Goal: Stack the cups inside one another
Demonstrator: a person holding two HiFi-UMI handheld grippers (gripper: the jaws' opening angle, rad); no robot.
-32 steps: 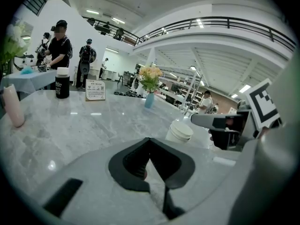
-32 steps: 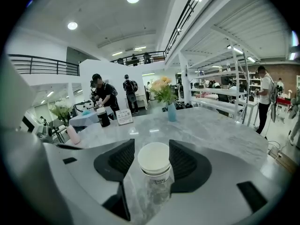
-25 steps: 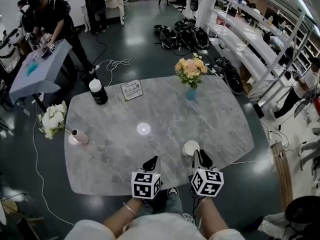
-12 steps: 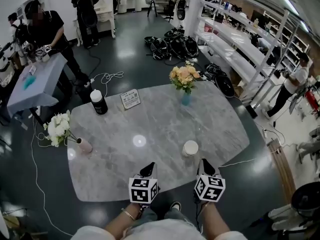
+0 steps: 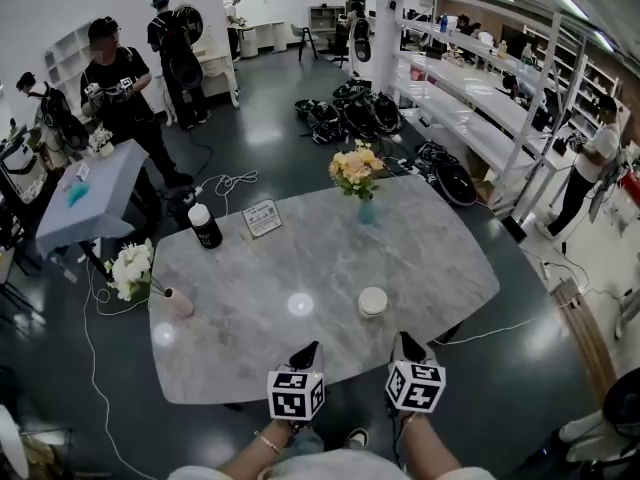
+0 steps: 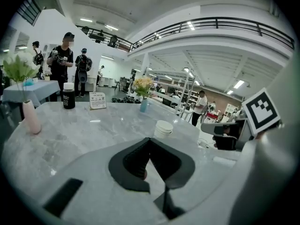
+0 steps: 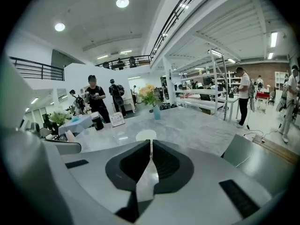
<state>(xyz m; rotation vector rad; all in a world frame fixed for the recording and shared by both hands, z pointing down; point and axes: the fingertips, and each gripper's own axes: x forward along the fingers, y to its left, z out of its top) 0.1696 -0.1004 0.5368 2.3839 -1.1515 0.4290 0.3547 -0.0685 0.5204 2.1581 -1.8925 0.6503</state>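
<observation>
A short stack of white cups (image 5: 373, 301) stands on the grey marble table (image 5: 440, 258), right of its middle and near the front edge. My left gripper (image 5: 306, 352) hovers at the table's near edge, left of the cups and apart from them, jaws shut and empty. My right gripper (image 5: 404, 345) hangs just in front of the cups without touching them; its jaws have just been closing with nothing between them and now stand shut. The left gripper view has the cups (image 6: 163, 128) ahead to the right. In the right gripper view the cups (image 7: 146, 135) sit straight ahead past the jaw tips.
A black bottle with a white cap (image 5: 205, 226) and a small card sign (image 5: 262, 218) stand at the table's far left. A blue vase of flowers (image 5: 367, 211) is at the back middle, a pink vase with white flowers (image 5: 180, 303) at the left edge. People stand by a small table (image 5: 90, 193) beyond.
Both grippers have drawn back from the cups toward the table's near edge. The right gripper, close beside the cups a second ago, is now clear of them.
</observation>
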